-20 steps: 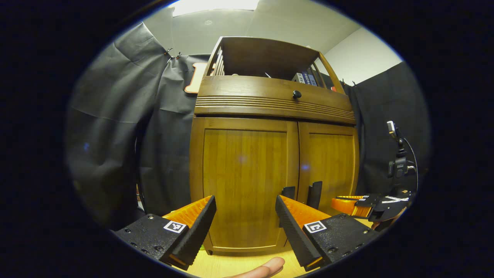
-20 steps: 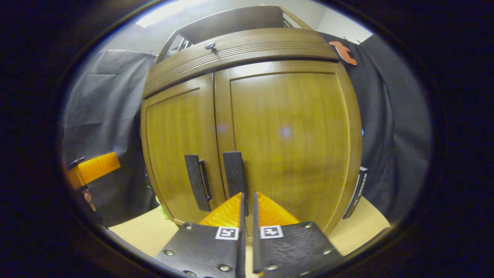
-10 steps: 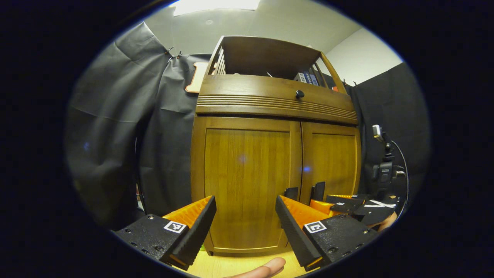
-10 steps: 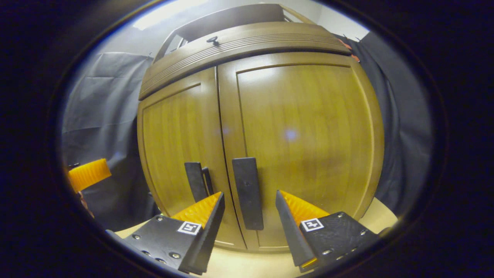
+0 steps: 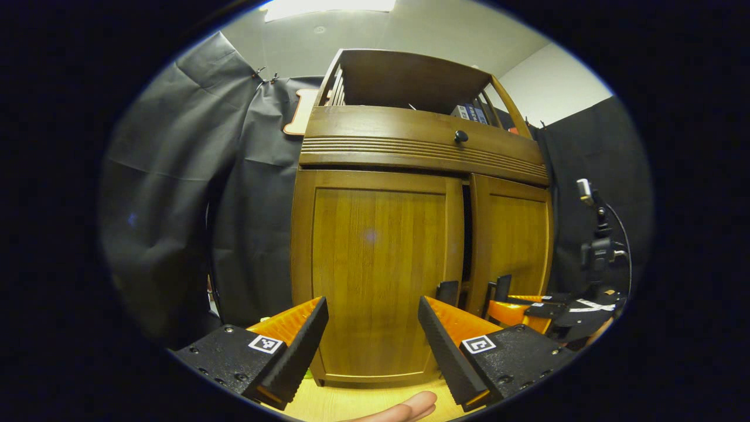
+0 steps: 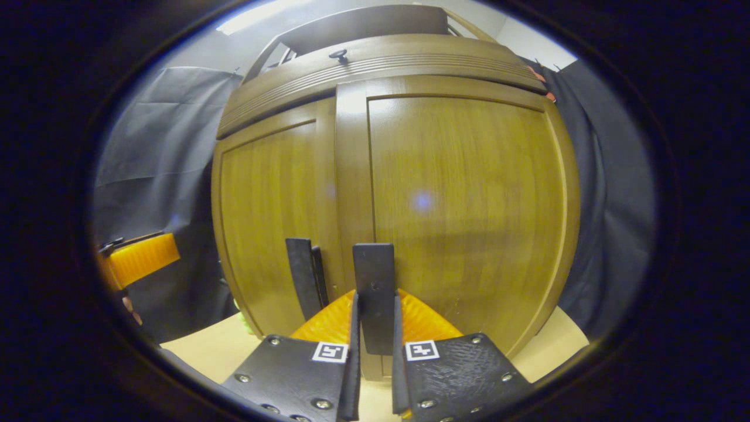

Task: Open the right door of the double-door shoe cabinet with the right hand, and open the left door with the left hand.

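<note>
Right gripper view: right gripper (image 6: 374, 328) closed on flat black bar handle of right door (image 6: 375, 293), orange fingers (image 6: 331, 319) pressing both its sides, low on brown wooden double-door shoe cabinet (image 6: 410, 176). Right door (image 6: 463, 205) standing slightly proud of left door (image 6: 269, 205); dark gap between the two doors in left gripper view, so likely just cracked open.

Left gripper (image 5: 372, 334) spread wide and empty, in front of cabinet's left door, off to the side of left door's black handle (image 5: 448, 291), not touching it.

Risks, as judgement:
- Slipping off the smooth flat handle if pulled straight back instead of along the door's hinge arc.
- Dragging or tipping the cabinet on the pale wooden worktop (image 6: 217, 351) if yanked hard.
- Swinging right door into the other gripper, near the centre seam.
- Missing left handle, being partly hidden behind own finger.
</note>
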`<state>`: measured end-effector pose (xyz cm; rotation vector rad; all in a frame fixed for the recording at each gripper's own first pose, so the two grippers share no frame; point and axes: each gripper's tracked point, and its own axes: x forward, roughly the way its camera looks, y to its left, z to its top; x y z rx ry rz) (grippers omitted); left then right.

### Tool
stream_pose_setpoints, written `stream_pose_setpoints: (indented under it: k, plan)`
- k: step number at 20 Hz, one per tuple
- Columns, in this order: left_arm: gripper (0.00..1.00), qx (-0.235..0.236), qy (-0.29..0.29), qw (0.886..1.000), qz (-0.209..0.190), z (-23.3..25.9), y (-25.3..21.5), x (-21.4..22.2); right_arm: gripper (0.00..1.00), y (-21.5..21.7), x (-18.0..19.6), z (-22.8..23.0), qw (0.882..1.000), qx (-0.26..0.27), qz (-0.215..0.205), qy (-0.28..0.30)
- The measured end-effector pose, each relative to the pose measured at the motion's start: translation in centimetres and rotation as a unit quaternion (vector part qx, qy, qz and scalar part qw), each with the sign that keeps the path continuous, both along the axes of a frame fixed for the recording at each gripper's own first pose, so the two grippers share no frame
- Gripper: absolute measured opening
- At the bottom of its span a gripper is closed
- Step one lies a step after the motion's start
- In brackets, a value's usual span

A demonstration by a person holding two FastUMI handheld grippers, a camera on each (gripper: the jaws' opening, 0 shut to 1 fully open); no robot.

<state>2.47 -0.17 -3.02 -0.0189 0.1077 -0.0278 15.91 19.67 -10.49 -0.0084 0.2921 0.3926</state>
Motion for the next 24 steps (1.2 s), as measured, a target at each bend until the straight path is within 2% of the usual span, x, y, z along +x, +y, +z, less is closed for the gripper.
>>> stream_pose_setpoints:
  k: [6, 12, 16, 17, 18, 19, 21, 22, 24]
  plan:
    - [0.92, 0.002, 0.005, 1.000, 0.002, -0.4, 0.1, 0.2, 0.22, -2.3, -3.5, 0.7, 0.999, 0.033, 0.033, 0.015]
    - [0.92, 0.003, 0.009, 1.000, -0.002, -0.7, -0.2, 0.2, 0.22, -5.0, -6.6, 2.1, 0.997, 0.039, 0.057, 0.015]
    - [0.92, 0.003, 0.007, 1.000, -0.003, -0.6, -0.5, 0.0, 0.21, -8.3, -9.2, 2.8, 0.998, 0.029, 0.052, 0.002]
    - [0.95, 0.005, 0.006, 1.000, -0.005, -0.6, -0.6, 0.1, 0.21, -8.5, -10.0, 3.0, 0.997, 0.037, 0.063, 0.001]
    - [0.95, 0.007, 0.006, 1.000, -0.007, -0.6, -0.9, 0.0, 0.21, -9.6, -9.5, 3.0, 0.999, 0.037, 0.031, -0.009]
    - [0.95, 0.009, 0.005, 1.000, -0.009, -0.6, -1.1, 0.0, 0.01, -12.0, -9.0, 3.5, 1.000, 0.018, -0.002, -0.022]
    - [0.95, 0.015, 0.005, 1.000, -0.019, -0.8, -1.8, -0.1, 0.01, -15.7, -9.1, 3.8, 0.999, 0.035, -0.027, -0.015]
    - [0.95, 0.016, 0.006, 1.000, -0.026, -0.8, -2.1, -0.1, 0.02, -15.3, -9.3, 3.8, 0.998, 0.055, -0.012, -0.010]
    - [0.92, 0.016, 0.005, 0.999, -0.027, -0.9, -2.2, -0.1, 0.01, -15.8, -8.5, 3.6, 0.999, 0.047, -0.018, -0.022]
